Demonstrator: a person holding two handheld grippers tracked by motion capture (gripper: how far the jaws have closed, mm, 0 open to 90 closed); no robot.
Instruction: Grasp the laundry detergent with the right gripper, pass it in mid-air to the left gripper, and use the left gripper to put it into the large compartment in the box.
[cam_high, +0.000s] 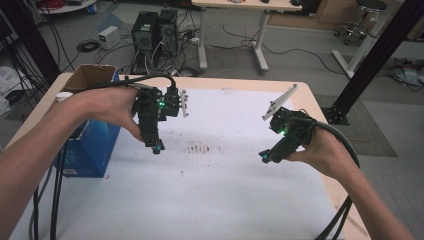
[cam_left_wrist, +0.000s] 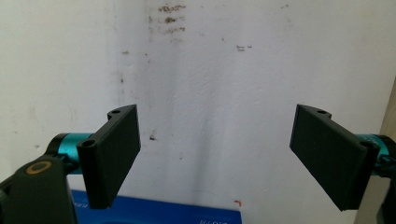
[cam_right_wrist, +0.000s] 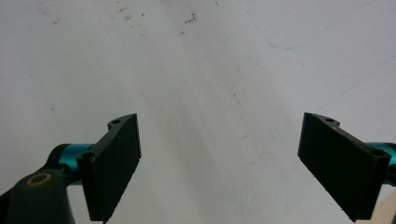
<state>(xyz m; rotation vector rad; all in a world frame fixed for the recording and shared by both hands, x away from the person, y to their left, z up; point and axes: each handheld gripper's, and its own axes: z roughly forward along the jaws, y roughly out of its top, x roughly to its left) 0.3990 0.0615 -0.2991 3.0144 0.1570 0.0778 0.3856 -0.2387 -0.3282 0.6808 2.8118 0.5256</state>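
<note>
1. Blue box at table's left edge, just beside left gripper
2. Left jaws spread, nothing between
3. Right gripper spread, empty, over white sheet
4. Advise squaring left jaws to box wall before closing

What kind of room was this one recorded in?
Probably a lab or workshop: computer towers and loose cables sit on the floor beyond the table, with a desk and a rolling stool behind.

I see a white sheet with dark smudges on a tan table. The box is blue. Both grippers are black with teal fittings.
</note>
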